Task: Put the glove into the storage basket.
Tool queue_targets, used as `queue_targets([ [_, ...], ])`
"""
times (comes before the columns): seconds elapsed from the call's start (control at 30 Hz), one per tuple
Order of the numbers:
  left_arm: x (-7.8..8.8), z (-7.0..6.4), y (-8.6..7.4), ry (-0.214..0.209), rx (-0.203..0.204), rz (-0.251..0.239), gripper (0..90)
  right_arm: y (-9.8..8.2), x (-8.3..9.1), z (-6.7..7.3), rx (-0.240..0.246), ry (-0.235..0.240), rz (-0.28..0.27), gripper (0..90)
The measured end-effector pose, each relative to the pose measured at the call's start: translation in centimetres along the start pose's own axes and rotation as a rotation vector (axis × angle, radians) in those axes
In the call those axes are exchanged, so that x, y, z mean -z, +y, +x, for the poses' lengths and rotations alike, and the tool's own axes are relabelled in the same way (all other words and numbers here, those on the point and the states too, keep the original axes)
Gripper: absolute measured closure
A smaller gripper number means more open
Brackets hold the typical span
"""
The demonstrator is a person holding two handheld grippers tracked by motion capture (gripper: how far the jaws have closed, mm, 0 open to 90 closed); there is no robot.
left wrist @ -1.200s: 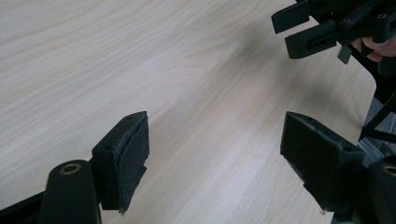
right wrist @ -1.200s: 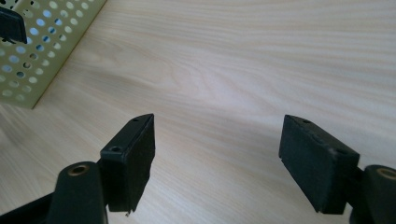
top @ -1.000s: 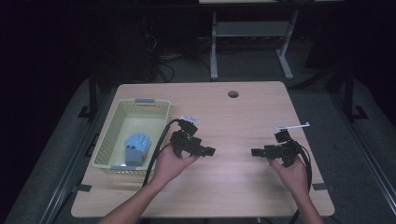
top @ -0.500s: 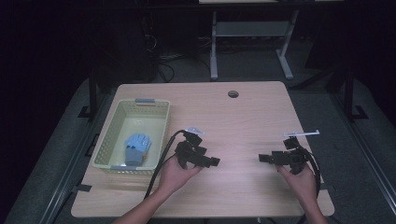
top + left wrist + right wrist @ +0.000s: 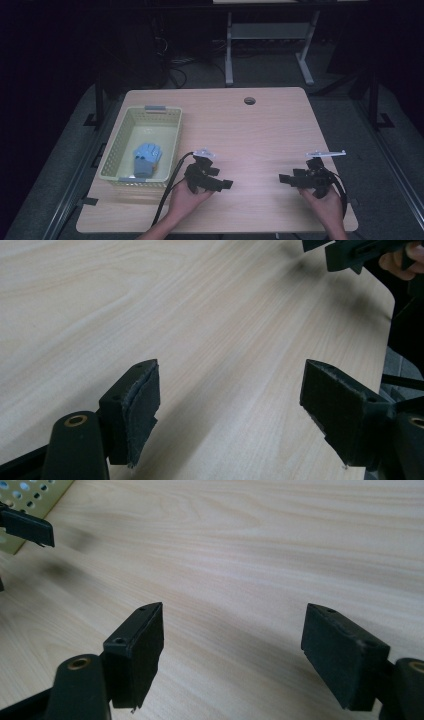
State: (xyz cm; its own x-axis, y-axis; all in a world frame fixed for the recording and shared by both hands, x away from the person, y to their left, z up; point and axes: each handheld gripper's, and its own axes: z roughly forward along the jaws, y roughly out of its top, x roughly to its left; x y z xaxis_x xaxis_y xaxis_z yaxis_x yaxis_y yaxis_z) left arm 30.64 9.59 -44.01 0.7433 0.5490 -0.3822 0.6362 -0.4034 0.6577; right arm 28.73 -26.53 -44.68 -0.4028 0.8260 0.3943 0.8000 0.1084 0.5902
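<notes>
High view takes in the pale wooden table (image 5: 260, 125) first, then the yellow perforated plastic basket (image 5: 120, 150) just off the outer side of the left gripper (image 5: 220, 184), with a soft blue glove-like cloth (image 5: 146, 156) lying inside it, toward the end nearest the person. The right gripper (image 5: 287, 178) sits well apart from the basket, across bare wood. Both grippers point inward at each other near the table's near edge, each cradled from below in a hand (image 5: 187, 197) with the forearm coming up from the bottom. In the gripper views both pairs of jaws stand wide apart with nothing between them. If the cloth is to be handled, I'd judge the left gripper the better choice: turn it toward the basket, come down over the rim, and close on a raised fold rather than scraping the floor.
</notes>
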Motion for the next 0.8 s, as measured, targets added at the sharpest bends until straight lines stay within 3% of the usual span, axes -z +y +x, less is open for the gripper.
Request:
queue_targets([
  [0.13, -0.1, -0.3, -1.0, -0.006, 0.000, -0.013, 23.9, -0.3, 0.0, 0.0, 0.005, 0.003, -0.005, 24.5],
  [0.33, -0.4, -0.9, -2.5, -0.026, -0.034, -0.014, 23.8, -1.0, 0.0, 0.3, 0.022, 0.012, -0.022, 24.5],
  [0.6, 0.0, -1.3, -3.5, -0.050, -0.051, -0.025, 24.0, -1.8, 0.0, 0.7, 0.028, 0.033, -0.058, 24.6],
  [0.8, 0.4, -1.3, -3.5, -0.037, -0.064, -0.038, 23.9, -2.4, 0.2, 1.2, 0.062, -0.007, -0.048, 24.5],
])
